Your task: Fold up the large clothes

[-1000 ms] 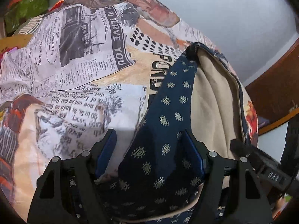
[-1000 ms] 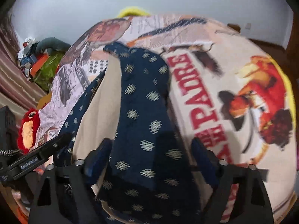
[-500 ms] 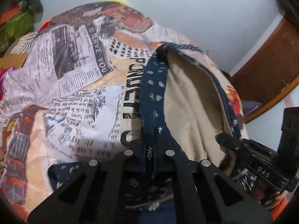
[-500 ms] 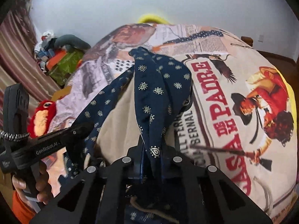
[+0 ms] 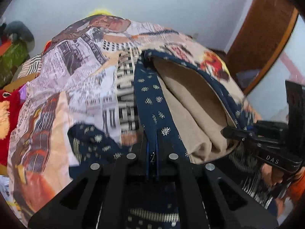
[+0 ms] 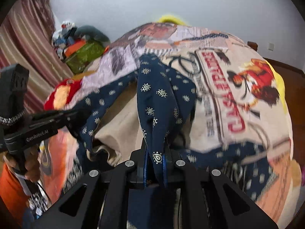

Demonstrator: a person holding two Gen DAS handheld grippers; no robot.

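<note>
- Right now both grippers are clenched on the navy patterned garment [image 5: 152,99]: the left gripper [image 5: 152,164] pinches a dark fold between its fingers, and the right gripper [image 6: 155,164] does the same with a bunched edge.
- From where I stand, the garment hangs lifted between the two tools above the printed bedspread [image 5: 76,72], its tan lining [image 5: 190,103] gaping open at about 2 o'clock in the left wrist view; more navy cloth trails low toward 8 o'clock.
- To do this step well, I'd judge the pair should keep level and draw apart enough to take the sag out of the lining, then lay the cloth flat on the bed before folding; a slack pinch on such a thick bunch could slip.
- Readable writing: "DAS" on the right tool's body as seen from the left camera, "GenRobot.AI" on the left tool's body [image 6: 38,133] as seen from the right camera.
- On the bedspread, red block lettering sits at about 3 o'clock in the right view, but it is too blurred to spell out; the newsprint text is likewise unreadable.
</note>
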